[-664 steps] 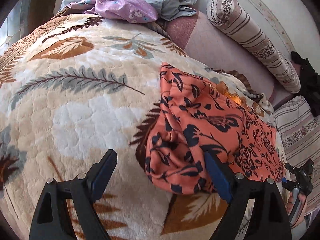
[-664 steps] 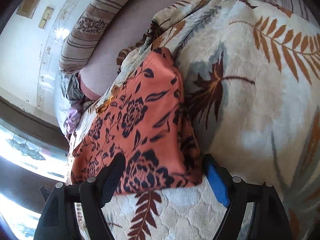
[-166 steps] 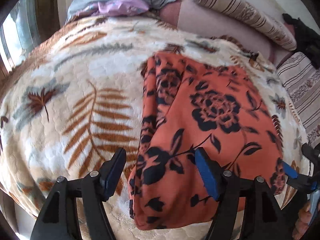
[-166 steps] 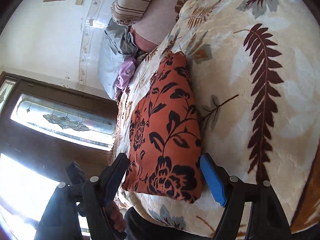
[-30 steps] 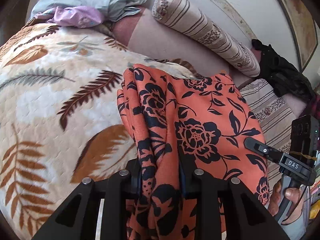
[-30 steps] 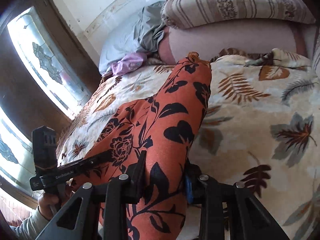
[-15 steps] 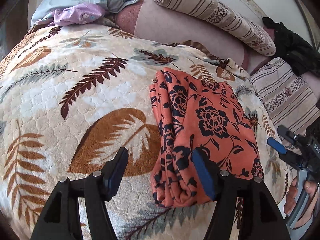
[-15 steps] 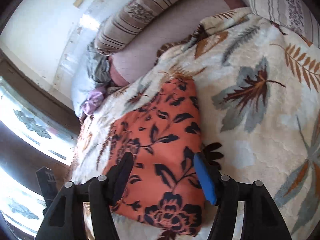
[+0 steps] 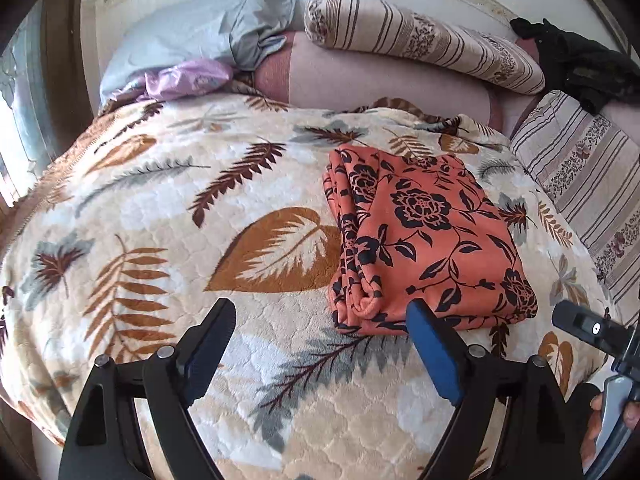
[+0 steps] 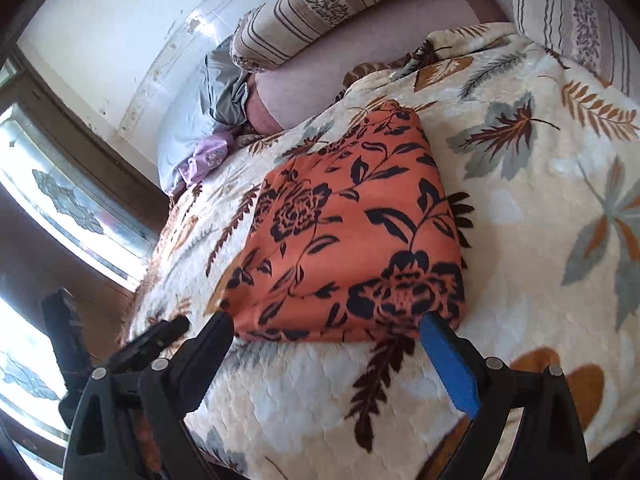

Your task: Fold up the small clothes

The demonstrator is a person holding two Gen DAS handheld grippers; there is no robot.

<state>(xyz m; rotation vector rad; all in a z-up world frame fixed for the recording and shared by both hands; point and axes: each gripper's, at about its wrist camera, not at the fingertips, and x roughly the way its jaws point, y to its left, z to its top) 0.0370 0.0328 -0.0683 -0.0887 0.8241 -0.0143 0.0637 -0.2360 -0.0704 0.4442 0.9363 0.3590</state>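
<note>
An orange garment with a black flower print lies folded into a flat rectangle on the leaf-patterned blanket. It also shows in the right wrist view. My left gripper is open and empty, just in front of the garment's near left corner. My right gripper is open and empty, right at the garment's near edge. The right gripper's body shows at the lower right of the left wrist view.
A striped bolster, a grey pillow and a crumpled purple cloth lie at the head of the bed. A striped cushion and dark clothing are at the right. A window is on the left.
A second ago both grippers were shut on the lifted garment. They let go of it, it now lies folded on the blanket, and both have pulled back from it.
</note>
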